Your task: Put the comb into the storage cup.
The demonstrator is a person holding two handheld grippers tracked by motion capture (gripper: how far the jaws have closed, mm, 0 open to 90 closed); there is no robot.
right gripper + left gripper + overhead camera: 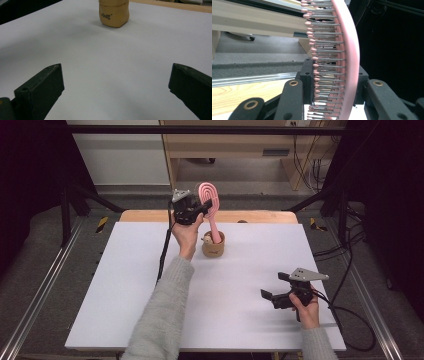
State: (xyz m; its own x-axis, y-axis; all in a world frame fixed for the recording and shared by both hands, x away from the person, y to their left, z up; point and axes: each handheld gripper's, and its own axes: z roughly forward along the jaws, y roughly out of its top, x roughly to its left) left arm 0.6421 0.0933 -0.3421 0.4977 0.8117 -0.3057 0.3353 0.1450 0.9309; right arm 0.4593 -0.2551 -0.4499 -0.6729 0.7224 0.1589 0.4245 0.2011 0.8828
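A pink hairbrush (pixel 210 202) stands upright with its handle down inside a tan wooden cup (pixel 213 246) at the far middle of the white table (pixel 125 290). My left gripper (pixel 204 209) is shut on the brush's head; in the left gripper view the pink frame and metal bristles (pixel 332 62) sit squeezed between the two black jaws. My right gripper (pixel 274 286) rests low over the table's near right, jaws wide apart with nothing between them. From the right gripper view the tan cup (pixel 114 13) stands ahead, well beyond the open jaws.
A wooden strip (pixel 260 216) runs along the table's far edge. Black cables (pixel 350 315) trail off the right side. Metal rails (pixel 45 285) flank the table, and a wooden cabinet (pixel 230 150) stands behind it.
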